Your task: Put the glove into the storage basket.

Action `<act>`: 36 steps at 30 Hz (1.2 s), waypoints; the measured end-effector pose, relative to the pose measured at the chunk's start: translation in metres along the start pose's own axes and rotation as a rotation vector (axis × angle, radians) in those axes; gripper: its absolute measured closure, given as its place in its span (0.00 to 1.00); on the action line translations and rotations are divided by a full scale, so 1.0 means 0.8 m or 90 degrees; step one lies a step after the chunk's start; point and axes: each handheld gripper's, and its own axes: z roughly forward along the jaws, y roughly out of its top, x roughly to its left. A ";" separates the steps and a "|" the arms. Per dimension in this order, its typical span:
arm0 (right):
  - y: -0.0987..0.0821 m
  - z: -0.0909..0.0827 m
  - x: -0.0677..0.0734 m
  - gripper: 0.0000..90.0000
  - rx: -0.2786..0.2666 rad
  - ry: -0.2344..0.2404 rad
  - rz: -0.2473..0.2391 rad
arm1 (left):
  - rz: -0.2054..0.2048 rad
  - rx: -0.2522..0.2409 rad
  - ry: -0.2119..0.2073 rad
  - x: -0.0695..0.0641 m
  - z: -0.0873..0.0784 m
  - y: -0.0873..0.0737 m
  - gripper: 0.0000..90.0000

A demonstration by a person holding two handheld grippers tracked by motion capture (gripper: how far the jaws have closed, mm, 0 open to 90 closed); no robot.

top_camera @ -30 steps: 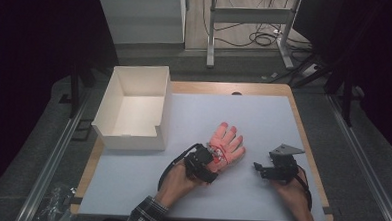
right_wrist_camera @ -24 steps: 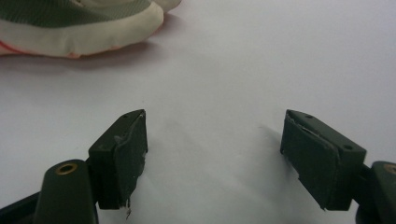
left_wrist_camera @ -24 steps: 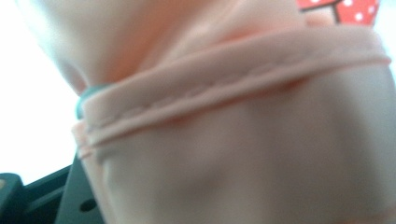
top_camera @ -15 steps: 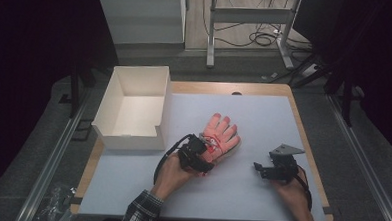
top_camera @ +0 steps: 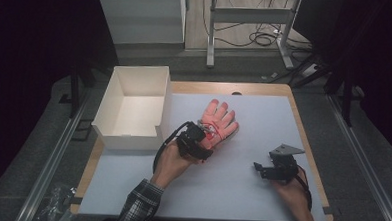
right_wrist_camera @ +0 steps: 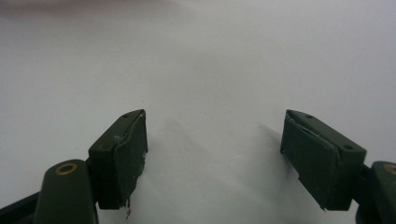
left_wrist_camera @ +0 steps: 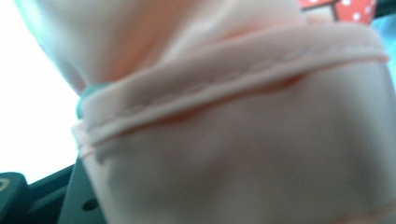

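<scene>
My left fingers [top_camera: 206,136] pinch the cuff of the pink glove [top_camera: 218,121], which points at the bench's far edge. The white box [top_camera: 134,108] sits just left. My right fingers [top_camera: 261,169] are spread, holding nothing.

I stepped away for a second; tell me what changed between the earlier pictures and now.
The left gripper, shut on the cuff of the pink rubber glove, carried it toward the white cardboard box. The right gripper stayed open, resting on the white tabletop.
</scene>
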 end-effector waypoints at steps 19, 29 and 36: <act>0.000 0.000 0.000 0.26 0.000 0.001 0.001 | -0.014 -0.016 0.055 0.031 -0.028 0.053 0.44; 0.000 0.000 0.000 0.26 -0.002 0.001 0.001 | -0.037 -0.034 0.086 0.057 -0.057 0.069 0.44; 0.000 0.000 0.000 0.26 -0.002 0.001 0.001 | -0.066 -0.048 0.108 0.081 -0.077 0.069 0.44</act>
